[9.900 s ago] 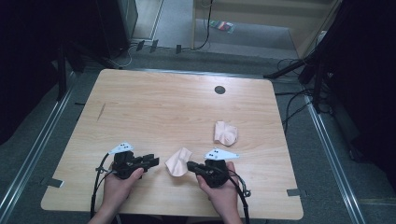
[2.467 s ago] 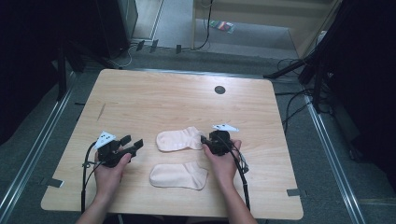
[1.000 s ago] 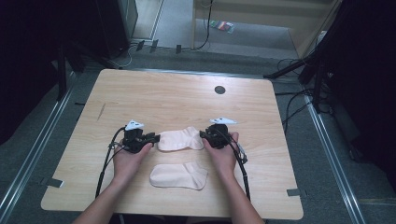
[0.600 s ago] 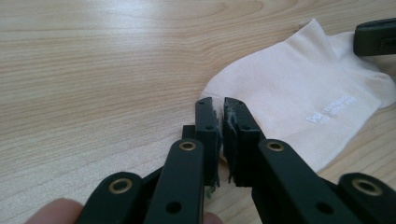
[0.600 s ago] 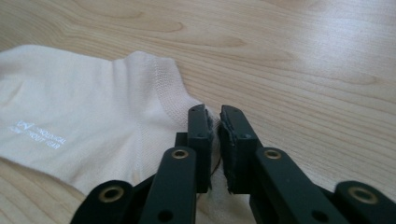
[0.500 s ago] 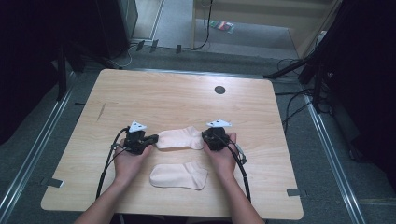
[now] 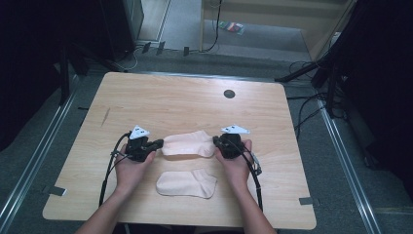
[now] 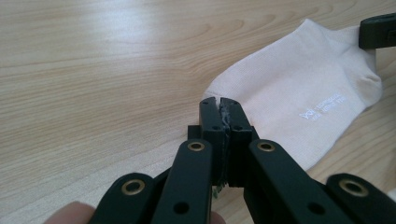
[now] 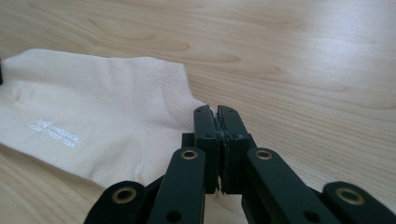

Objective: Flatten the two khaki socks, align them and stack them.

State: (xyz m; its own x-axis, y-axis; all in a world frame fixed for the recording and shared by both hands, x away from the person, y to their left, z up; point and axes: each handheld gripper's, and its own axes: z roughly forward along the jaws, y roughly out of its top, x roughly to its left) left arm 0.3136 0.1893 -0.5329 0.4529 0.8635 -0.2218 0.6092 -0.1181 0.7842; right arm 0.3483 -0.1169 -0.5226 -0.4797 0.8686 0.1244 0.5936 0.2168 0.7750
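Note:
Two pale peach socks lie flat on the wooden table (image 7: 170, 102). The upper sock (image 7: 189, 144) (image 8: 299, 93) (image 9: 93, 112) stretches between my two grippers. My left gripper (image 7: 159, 143) (image 8: 219, 100) is shut on its left end, a sliver of fabric pinched between the jaws. My right gripper (image 7: 215, 143) (image 9: 215, 109) is shut on its right end by the ribbed cuff; its black tip (image 8: 378, 30) shows at the far end of the sock in the left gripper view. The lower sock (image 7: 187, 183) lies loose between the person's forearms, nearer the front edge.
A dark round cable hole (image 7: 229, 93) sits in the table's far middle. Cables trail from both grippers toward the front edge. Dark floor, metal rails and black equipment surround the table.
The left gripper came in from the left and shut on the upper sock's left end. The right gripper stayed at the right end. Earlier both socks were bunched up; they now lie flat.

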